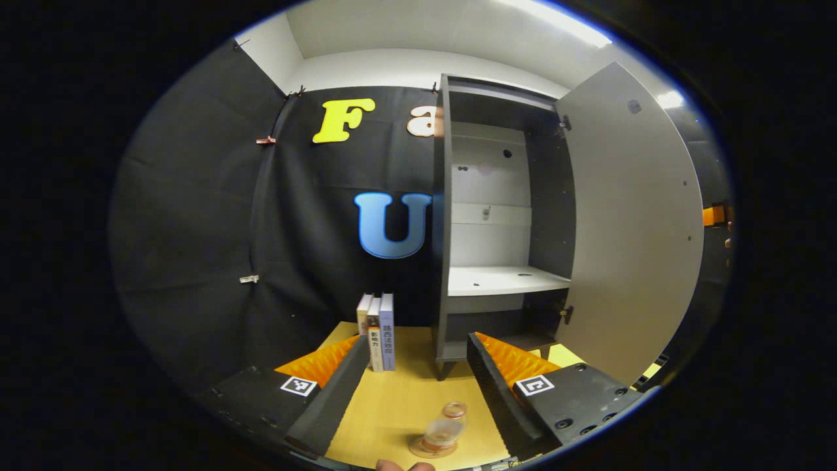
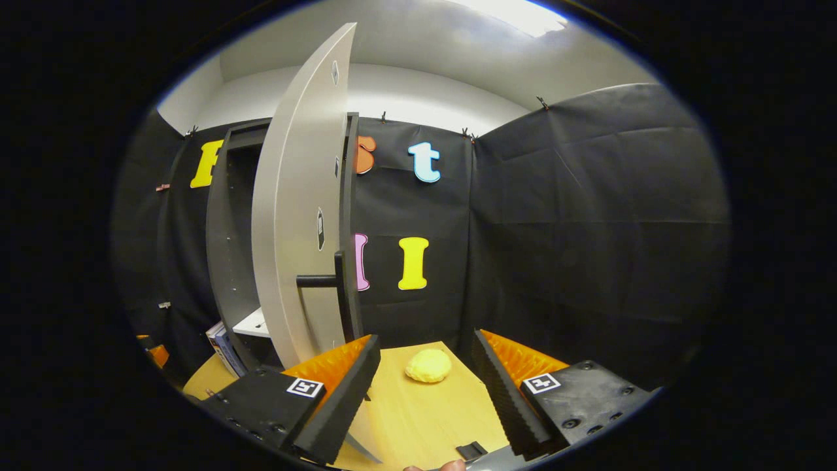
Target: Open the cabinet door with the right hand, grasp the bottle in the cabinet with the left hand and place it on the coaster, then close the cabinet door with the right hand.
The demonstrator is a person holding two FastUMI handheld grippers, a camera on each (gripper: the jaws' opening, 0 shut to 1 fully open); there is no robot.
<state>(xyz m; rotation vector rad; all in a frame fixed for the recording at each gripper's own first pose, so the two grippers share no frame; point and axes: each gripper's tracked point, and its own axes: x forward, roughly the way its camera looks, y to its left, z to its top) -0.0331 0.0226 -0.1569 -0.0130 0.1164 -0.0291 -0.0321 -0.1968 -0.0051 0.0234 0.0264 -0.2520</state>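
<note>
Both foam-lined fingers of the left gripper stand spread wide and hold nothing; between them, close to the lens, the bottle sits upright on the coaster, in front of the cabinet on the yellow table. So the placing looks done, and closing is the step in hand.

Largest first: the cabinet stands with bare shelves, its grey door swung fully out. On the door's outer face a dark bar handle juts out. Three books stand left of the cabinet; a yellow lump lies on the table to its right.

The right gripper is likewise spread and empty, just right of the door. To close well, it should meet the door's outer face near the handle and push steadily, keeping the swing clear of the bottle.
</note>
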